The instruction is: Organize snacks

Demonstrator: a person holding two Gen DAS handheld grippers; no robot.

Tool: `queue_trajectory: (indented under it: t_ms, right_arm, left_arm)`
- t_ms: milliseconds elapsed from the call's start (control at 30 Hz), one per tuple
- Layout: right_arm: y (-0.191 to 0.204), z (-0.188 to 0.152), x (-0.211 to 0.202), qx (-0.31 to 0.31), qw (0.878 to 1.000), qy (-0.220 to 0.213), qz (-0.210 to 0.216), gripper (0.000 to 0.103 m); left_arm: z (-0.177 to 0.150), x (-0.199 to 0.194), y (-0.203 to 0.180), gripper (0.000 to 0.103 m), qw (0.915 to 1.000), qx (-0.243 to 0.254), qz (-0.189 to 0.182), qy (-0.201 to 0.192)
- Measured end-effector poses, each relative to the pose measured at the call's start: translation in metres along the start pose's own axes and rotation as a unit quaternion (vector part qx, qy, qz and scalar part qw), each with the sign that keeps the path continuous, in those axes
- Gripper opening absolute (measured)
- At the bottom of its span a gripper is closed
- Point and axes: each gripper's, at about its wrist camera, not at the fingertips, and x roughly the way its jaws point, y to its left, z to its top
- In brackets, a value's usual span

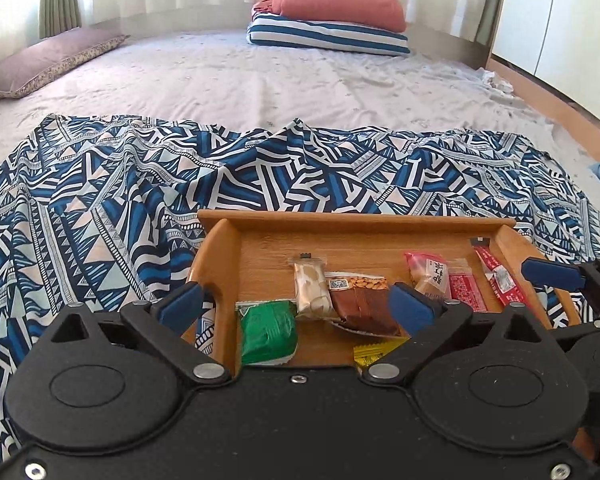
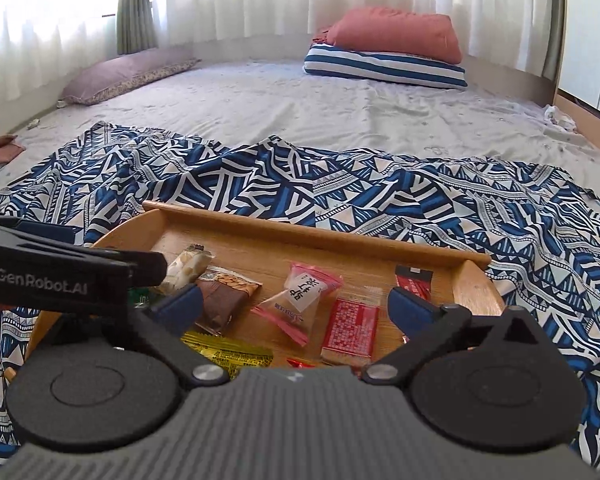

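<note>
A wooden tray point(image 1: 356, 222) point(image 2: 308, 232) sits on a blue patterned cloth and holds several wrapped snacks. In the left wrist view I see a green pack point(image 1: 269, 332), a beige bar point(image 1: 312, 290), a brown almond pack point(image 1: 362, 304), a yellow wrapper point(image 1: 374, 352) and red packets point(image 1: 466, 292). My left gripper point(image 1: 296, 308) hovers open over the tray's near left part, nothing between its fingers. The right wrist view shows a pink-edged candy point(image 2: 300, 296), a red packet point(image 2: 352, 330) and a red stick point(image 2: 414, 280). My right gripper point(image 2: 296, 304) hangs open above them, empty.
The blue patterned cloth point(image 1: 100, 208) point(image 2: 500, 220) covers the near part of a bed with a pale sheet point(image 1: 260, 76). Folded bedding, striped under salmon point(image 1: 332, 16), lies at the far side, with a mauve pillow point(image 1: 48, 58) at the far left. Curtains hang behind.
</note>
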Motion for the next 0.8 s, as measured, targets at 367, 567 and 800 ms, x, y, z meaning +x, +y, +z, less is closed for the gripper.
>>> queue_trajectory:
  t_ms: [367, 567, 800]
  right_arm:
    - [-0.005, -0.008, -0.019, 0.022, 1.0, -0.003, -0.014, 0.103]
    - [-0.005, -0.012, -0.032, 0.026, 0.999, -0.009, -0.019, 0.103]
    - [-0.008, -0.018, -0.064, 0.043, 0.998, -0.028, -0.026, 0.103]
  left_arm:
    - [-0.014, -0.025, 0.009, 0.1, 0.9998, -0.011, 0.001, -0.013]
    - [-0.021, -0.044, 0.009, 0.1, 0.9997, -0.007, 0.0, -0.023]
    - [-0.031, -0.077, 0.002, 0.101, 0.9992, 0.001, 0.006, -0.04]
